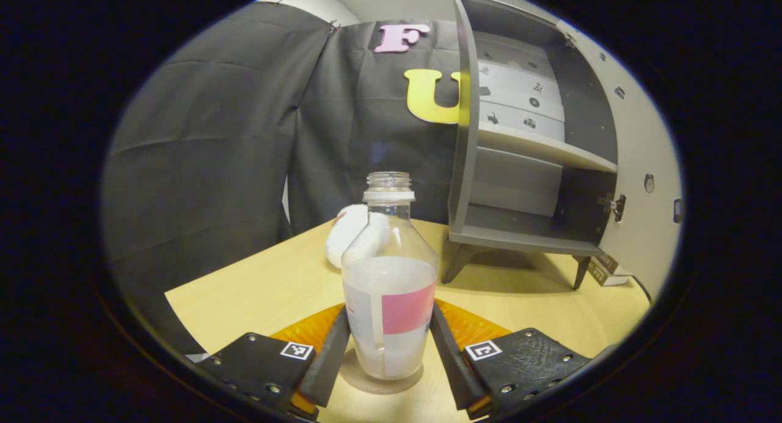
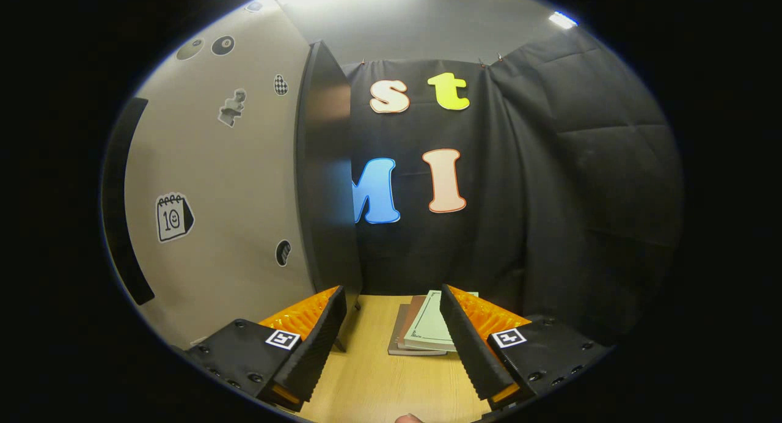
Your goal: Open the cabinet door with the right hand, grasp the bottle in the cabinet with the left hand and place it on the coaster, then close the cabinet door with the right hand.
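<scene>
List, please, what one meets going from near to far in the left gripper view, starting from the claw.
Left claw → bottle standing on the coaster → white fluffy thing behind it → open cabinet on the table.

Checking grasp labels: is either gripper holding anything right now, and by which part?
The left gripper has the bottle between its fingers at the lower body, beside the label, on the coaster. The right gripper is open, holding nothing.
</scene>
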